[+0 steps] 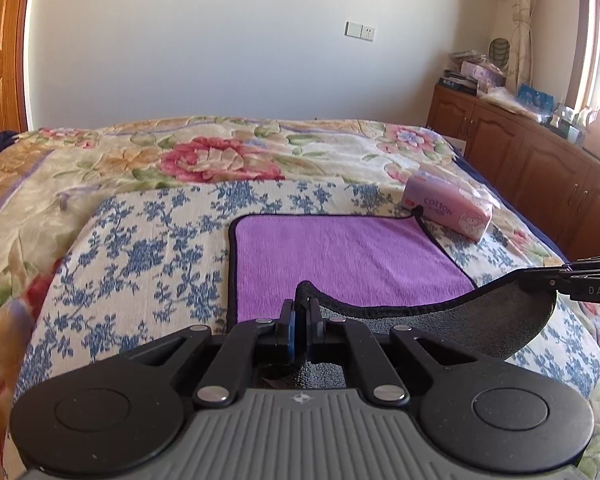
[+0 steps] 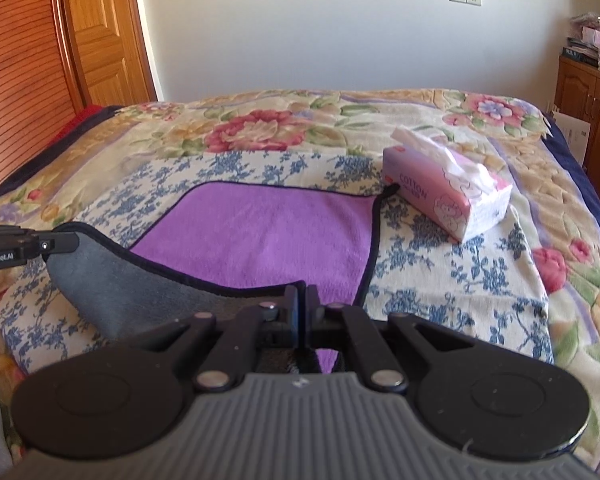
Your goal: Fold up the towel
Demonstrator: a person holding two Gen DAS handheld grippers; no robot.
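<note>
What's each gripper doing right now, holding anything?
Left gripper: shut on the towel, near edge lifted.
Right gripper: shut on the towel's near edge too.

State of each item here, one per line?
Purple towel with black trim: flat on the bed, near edge lifted, grey underside showing.
Left claw: shut on the towel's near edge.
Right claw: shut on the towel's near edge.
Pink cotton tissue pack: open, tissue sticking out.

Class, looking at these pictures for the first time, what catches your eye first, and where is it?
A purple towel with a grey underside lies mid-bed, its near edge lifted by the left gripper and right gripper. Beyond its far right corner sits a pink tissue pack on the floral blanket.
</note>
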